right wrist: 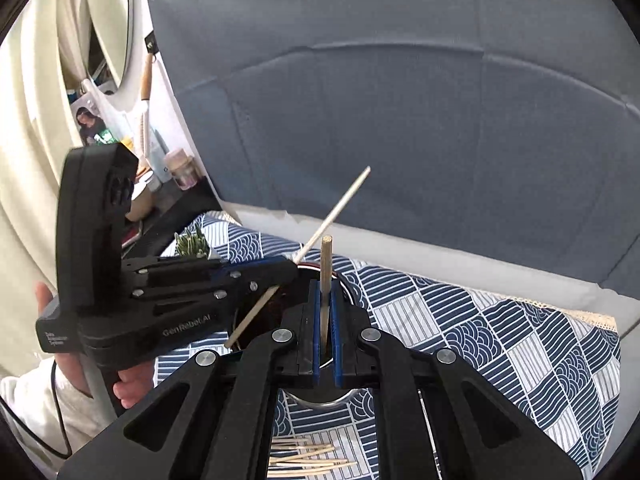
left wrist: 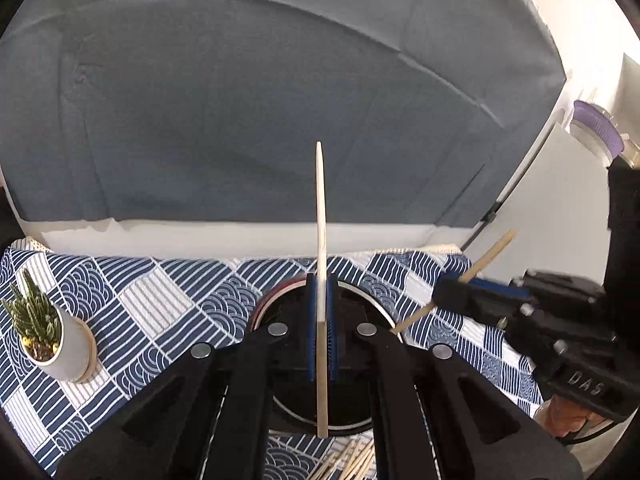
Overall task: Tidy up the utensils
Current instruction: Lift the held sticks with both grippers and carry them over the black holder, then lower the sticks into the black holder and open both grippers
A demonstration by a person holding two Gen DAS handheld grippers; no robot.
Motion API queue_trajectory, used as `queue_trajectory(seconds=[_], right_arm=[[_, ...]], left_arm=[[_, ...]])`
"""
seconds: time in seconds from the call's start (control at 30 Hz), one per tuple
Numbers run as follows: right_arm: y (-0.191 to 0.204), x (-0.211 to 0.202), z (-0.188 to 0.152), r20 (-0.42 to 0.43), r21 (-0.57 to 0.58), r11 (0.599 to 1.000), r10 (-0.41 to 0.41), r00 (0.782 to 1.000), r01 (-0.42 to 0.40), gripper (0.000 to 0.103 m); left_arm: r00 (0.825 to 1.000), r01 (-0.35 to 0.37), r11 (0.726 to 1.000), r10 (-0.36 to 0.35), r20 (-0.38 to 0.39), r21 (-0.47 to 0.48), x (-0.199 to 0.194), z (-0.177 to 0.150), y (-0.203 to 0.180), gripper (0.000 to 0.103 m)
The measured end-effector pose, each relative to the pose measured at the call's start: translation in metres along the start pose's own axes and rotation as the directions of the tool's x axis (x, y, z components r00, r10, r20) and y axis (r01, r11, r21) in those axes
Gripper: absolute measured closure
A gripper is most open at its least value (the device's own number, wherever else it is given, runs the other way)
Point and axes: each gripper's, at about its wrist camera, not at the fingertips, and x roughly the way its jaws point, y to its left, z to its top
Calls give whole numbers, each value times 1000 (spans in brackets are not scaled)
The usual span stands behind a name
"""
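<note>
Nearest the cameras: loose chopsticks lie scattered on the patterned cloth, still to be collected.
Left gripper: jaws clamped on one chopstick, its long axis running up out of the pads.
Right gripper: likewise closed on another chopstick, tilted little from upright.
Holder: dark round cup directly below both tips; left appears marginally nearer its centre.
Critical relation: sticks point lengthwise toward the opening.
Beyond: potted plant, grey backdrop.
</note>
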Motion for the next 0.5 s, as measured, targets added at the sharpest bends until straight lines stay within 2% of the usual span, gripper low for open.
queue_trajectory(seconds=[0.17, 0.2, 0.3, 0.4, 0.5], right_arm=[[-5, 0, -2, -7, 8, 1000, 2, 1000, -2, 98], [-5, 1, -2, -11, 10, 1000, 1, 1000, -1, 98], [-6, 4, -5, -28, 12, 1000, -1, 1000, 1, 98], [-7, 7, -7, -43, 9, 1000, -9, 999, 10, 98], [-8, 8, -10, -54, 8, 1000, -11, 998, 12, 98]], left_arm=[[997, 20, 1000, -20, 79, -2, -4, 7, 3, 98], [993, 40, 999, -39, 115, -2, -5, 4, 3, 98], [986, 57, 998, -53, 155, -19, 2, -8, 6, 98], [988, 56, 998, -49, 145, -42, 11, -19, 9, 98], [993, 26, 999, -23, 115, -21, 14, -31, 8, 98]])
